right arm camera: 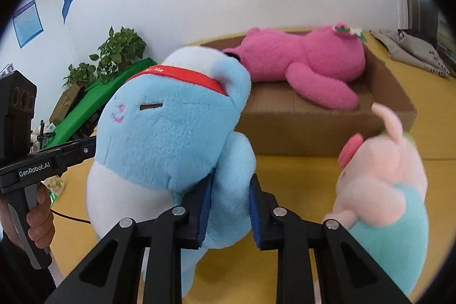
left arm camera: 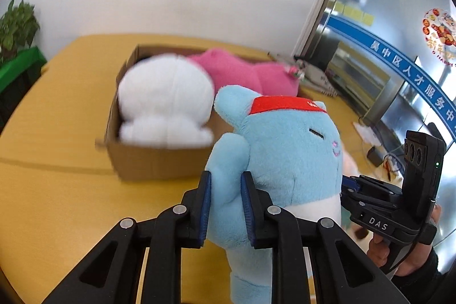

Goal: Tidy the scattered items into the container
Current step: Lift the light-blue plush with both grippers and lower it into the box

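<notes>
- Blue plush (left arm camera: 285, 150), red headband (left arm camera: 285, 104), is held between both grippers above the yellow table (left arm camera: 57, 204), in front of the box's near wall.
- Left gripper (left arm camera: 225, 207): jaws narrow, blue pads pinching one plush arm.
- Right gripper (right arm camera: 230, 207): jaws narrow, pads pinching the other arm. It shows in the left view at the plush's right, with a hand (left arm camera: 399, 252) on its grip.
- Box (left arm camera: 159, 161), cardboard, open top, sits toward the table's far edge. Inside: white plush (left arm camera: 165, 99) at the left end, pink plush (right arm camera: 307, 67) lying along the right.
- Pale pink plush (right arm camera: 384, 178) with teal body stands on the table near the box's right front corner, just beside the right gripper.
- Grey cloth (right arm camera: 413, 50) lies at the table's far right corner.
- Potted plants (right arm camera: 114, 53) stand beyond the table's left edge.
</notes>
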A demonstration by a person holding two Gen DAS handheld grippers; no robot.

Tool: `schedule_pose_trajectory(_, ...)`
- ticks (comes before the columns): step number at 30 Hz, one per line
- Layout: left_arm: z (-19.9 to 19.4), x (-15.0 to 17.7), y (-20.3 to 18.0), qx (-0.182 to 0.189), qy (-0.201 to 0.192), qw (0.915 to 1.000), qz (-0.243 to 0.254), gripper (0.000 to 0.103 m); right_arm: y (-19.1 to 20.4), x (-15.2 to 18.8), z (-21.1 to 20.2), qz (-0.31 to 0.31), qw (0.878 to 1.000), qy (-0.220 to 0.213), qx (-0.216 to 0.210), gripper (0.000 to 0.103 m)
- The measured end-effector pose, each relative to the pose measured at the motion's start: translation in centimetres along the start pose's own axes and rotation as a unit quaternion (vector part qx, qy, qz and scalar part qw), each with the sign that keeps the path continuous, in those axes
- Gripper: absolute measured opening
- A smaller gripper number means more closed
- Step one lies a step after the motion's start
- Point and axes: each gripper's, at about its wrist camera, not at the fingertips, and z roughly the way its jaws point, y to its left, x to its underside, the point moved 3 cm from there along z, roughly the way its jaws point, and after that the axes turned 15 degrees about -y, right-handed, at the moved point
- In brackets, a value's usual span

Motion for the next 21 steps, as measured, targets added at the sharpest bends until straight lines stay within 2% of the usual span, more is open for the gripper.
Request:
schedule_pose_trajectory(4,2.4,-5.5,-1.1,0.015,-0.044,0.9988,0.013,0.021,-1.2,-6.0,1.0,-0.023,0.999,-0.041,0.013,0.023)
schedule_pose_trajectory(6,4.4,-7.8,-0.8,0.012,-0.053,0.9983,0.019,0.021,-2.0,-8.9,2.2,-0.036,0.998,-0.054,0.026,0.023)
schedule_pose_trajectory(9,9.0,-9.9,0.2,-0.005,-0.038,0.9991,0.017,0.021,-3.6,-12.5,4.7,-0.041,0.996,-0.062,0.041,0.023)
schedule_pose_trajectory(12,13.4,-10.1,1.9,-0.022,-0.014,0.9996,0.007,0.021,-5.1,-14.3,8.3,-0.045,0.996,-0.047,0.059,0.023)
schedule_pose_trajectory(15,18.2,-8.1,4.1,-0.045,0.034,0.9984,-0.005,0.021,-6.8,-12.8,12.7,-0.051,0.996,0.002,0.077,0.023)
schedule_pose_trajectory(17,20.4,-6.2,5.2,-0.047,0.065,0.9967,-0.012,0.021,-7.7,-10.5,15.7,-0.05,0.994,0.055,0.083,0.023)
schedule_pose_trajectory(19,20.6,-5.1,4.8,-0.027,0.064,0.9976,-0.005,0.021,-8.2,-7.5,17.9,-0.052,0.988,0.112,0.094,0.023)
schedule_pose_trajectory(21,20.4,-4.6,4.0,-0.032,0.062,0.9974,0.017,0.022,-8.6,-5.8,18.7,-0.048,0.984,0.143,0.097,0.023)
